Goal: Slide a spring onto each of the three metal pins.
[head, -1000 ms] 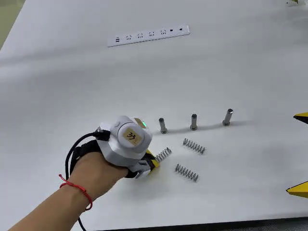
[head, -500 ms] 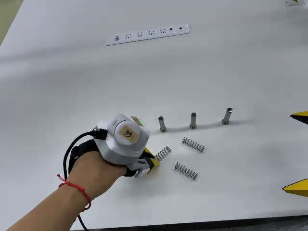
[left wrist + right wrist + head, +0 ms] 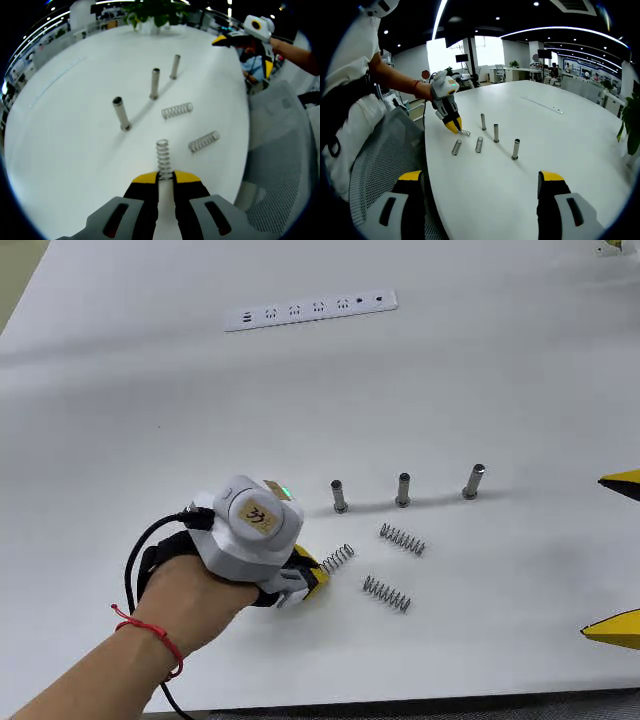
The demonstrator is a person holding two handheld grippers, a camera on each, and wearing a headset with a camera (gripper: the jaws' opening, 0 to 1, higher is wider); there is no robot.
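Left gripper [image 3: 165, 176] is clamped on the near end of one spring [image 3: 163, 155] lying on the table [image 3: 300, 390] near the nearest pin [image 3: 121, 114], right gripper [image 3: 481, 176] hangs wide open off to the side, and all three pins [image 3: 403, 489] stand bare with two more springs [image 3: 402, 538] loose beside them, so nothing is threaded yet.

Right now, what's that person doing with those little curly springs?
A person holds a gripper in each hand at a white table. The left gripper has its jaws shut on one end of a spring that lies on the table, near the closest pin. Two more springs lie loose beside it. The three metal pins stand upright, all bare. The right gripper waits open off to the side.
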